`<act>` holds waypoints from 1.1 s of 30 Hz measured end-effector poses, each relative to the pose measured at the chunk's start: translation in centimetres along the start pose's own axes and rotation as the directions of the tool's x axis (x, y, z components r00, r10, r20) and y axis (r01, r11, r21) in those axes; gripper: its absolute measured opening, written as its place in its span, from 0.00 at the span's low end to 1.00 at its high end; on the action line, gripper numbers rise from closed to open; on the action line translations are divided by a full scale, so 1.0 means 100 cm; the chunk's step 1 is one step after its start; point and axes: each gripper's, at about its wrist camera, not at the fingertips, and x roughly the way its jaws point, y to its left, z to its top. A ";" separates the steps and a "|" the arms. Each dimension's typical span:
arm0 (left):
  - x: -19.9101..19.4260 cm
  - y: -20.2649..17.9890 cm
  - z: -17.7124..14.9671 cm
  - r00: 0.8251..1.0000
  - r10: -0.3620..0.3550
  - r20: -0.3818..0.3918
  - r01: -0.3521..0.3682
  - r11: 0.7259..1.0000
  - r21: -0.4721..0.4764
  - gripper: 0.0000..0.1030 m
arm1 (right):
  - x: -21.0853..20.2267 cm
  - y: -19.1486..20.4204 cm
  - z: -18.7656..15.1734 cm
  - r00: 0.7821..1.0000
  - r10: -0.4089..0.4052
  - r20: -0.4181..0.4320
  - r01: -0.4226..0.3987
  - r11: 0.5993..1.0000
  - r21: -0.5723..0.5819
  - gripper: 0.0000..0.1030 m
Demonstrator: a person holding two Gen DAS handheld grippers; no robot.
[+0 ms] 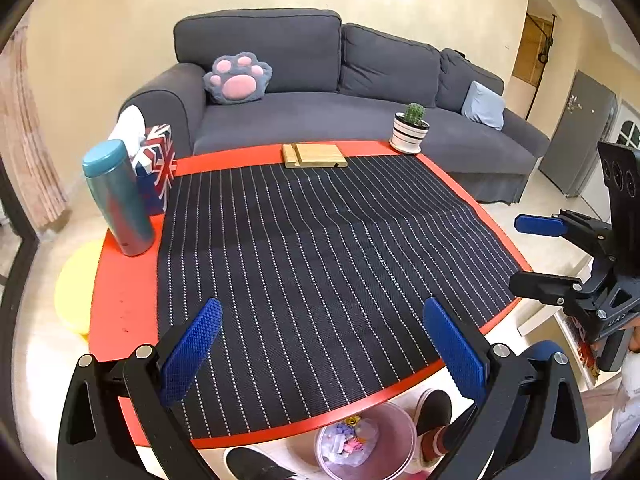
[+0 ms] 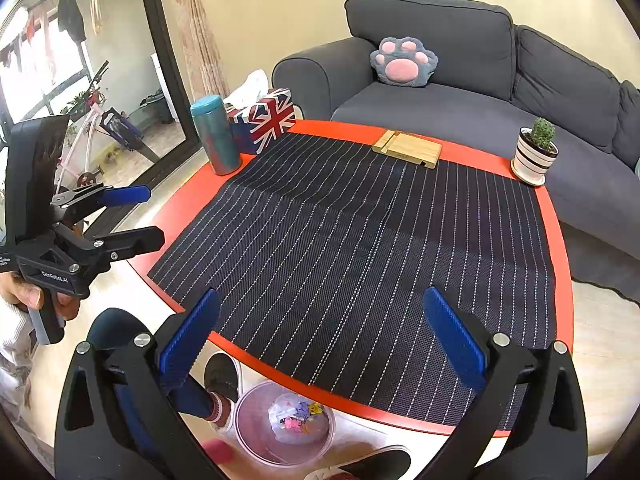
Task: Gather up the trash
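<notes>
Through the left wrist camera, my left gripper (image 1: 322, 354) stands wide open and empty above the near edge of the striped mat (image 1: 320, 264). The trash sits already in the bin (image 1: 396, 446) on the floor, straight below and slightly toward me, under the red table (image 1: 124, 296) rim. No loose scrap shows on the mat. The right gripper (image 1: 534, 256) hangs open off the table's right side. Bottle (image 1: 116, 200), tissue box (image 1: 158, 168), wooden stand (image 1: 314, 155) and cactus pot (image 1: 410, 130) line the far rim, well apart from me.

Through the right wrist camera, my right gripper (image 2: 322, 344) is equally spread, holding nothing. The bin (image 2: 248, 436) lies below, left of centre, nearer this hand, I judge. Shoes (image 2: 220, 376) flank it. The left gripper (image 2: 138, 216) hovers open at left.
</notes>
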 end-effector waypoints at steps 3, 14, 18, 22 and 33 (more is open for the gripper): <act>0.000 0.000 0.001 1.000 0.002 -0.001 -0.002 1.000 0.004 0.94 | 0.000 0.000 0.000 1.000 0.000 0.000 0.000 1.000 0.000 0.97; 0.000 0.000 0.001 1.000 0.002 -0.003 -0.002 1.000 0.009 0.94 | -0.001 0.000 -0.001 1.000 0.002 0.001 -0.002 1.000 0.000 0.97; 0.000 0.000 0.001 1.000 0.002 -0.002 -0.002 1.000 0.008 0.94 | -0.001 0.001 -0.001 1.000 0.002 0.001 -0.002 1.000 0.000 0.97; 0.000 0.000 0.001 1.000 0.004 -0.004 -0.004 1.000 0.009 0.94 | -0.001 0.000 -0.002 1.000 0.002 0.000 -0.002 1.000 0.002 0.97; 0.002 0.000 0.001 1.000 0.004 -0.007 -0.004 1.000 0.013 0.94 | -0.001 0.002 -0.003 1.000 0.004 -0.002 -0.004 1.000 0.002 0.97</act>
